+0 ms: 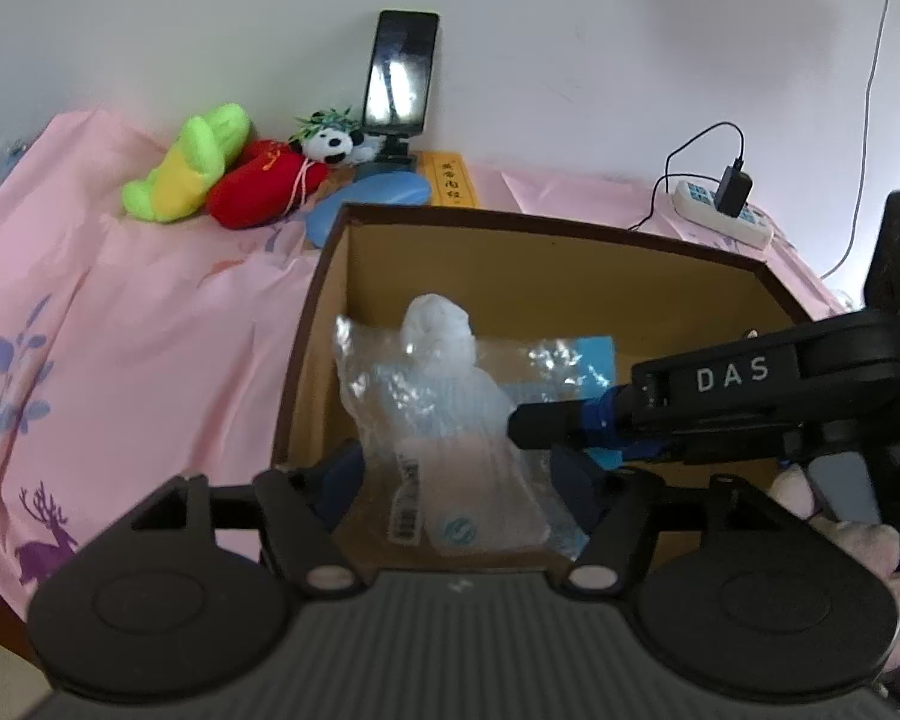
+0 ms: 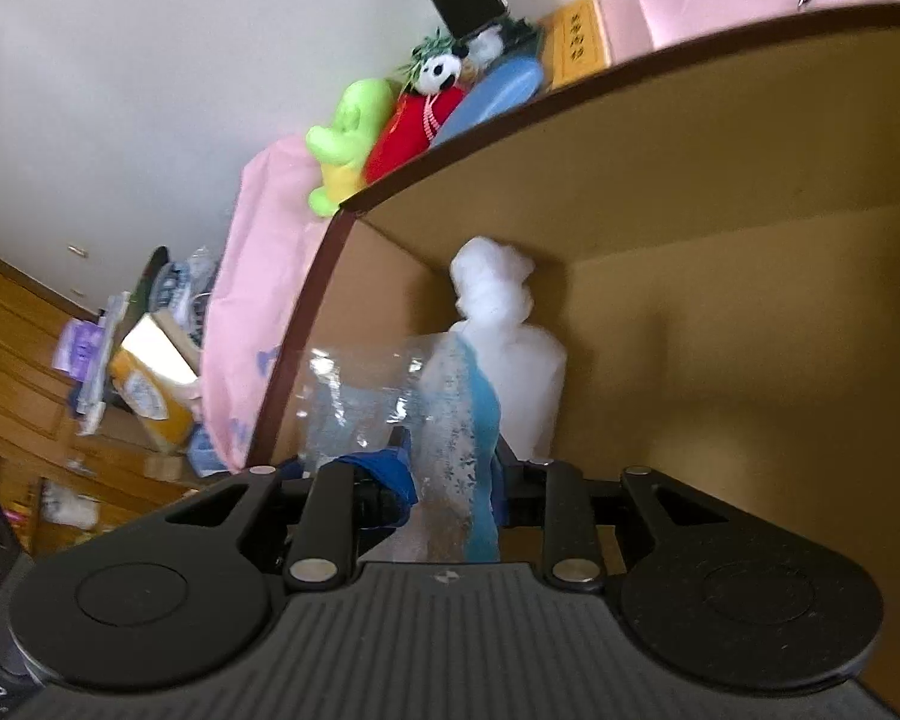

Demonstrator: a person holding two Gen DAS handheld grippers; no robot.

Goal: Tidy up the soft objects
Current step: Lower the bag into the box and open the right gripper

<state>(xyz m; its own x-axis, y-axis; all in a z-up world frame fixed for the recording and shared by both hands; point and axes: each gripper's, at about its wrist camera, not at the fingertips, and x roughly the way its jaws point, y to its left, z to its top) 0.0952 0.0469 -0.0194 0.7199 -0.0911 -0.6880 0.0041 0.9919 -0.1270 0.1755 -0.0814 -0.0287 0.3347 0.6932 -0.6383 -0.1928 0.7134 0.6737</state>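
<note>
The left gripper [image 1: 456,480], jaws apart around the plastic-wrapped bundle [image 1: 444,420], lowers it inside the cardboard box [image 1: 510,222]. The right gripper [image 2: 450,474] seems barely parted on its edge, though blur obscures contact. Next: let go and fetch the plush toys [image 1: 222,168] behind the box.

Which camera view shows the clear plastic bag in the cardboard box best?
The left wrist view: the clear plastic bag lies almost whole inside the cardboard box, its printed label visible. The right wrist view shows only part of the bag, close and blurred, between the right gripper fingers.
</note>
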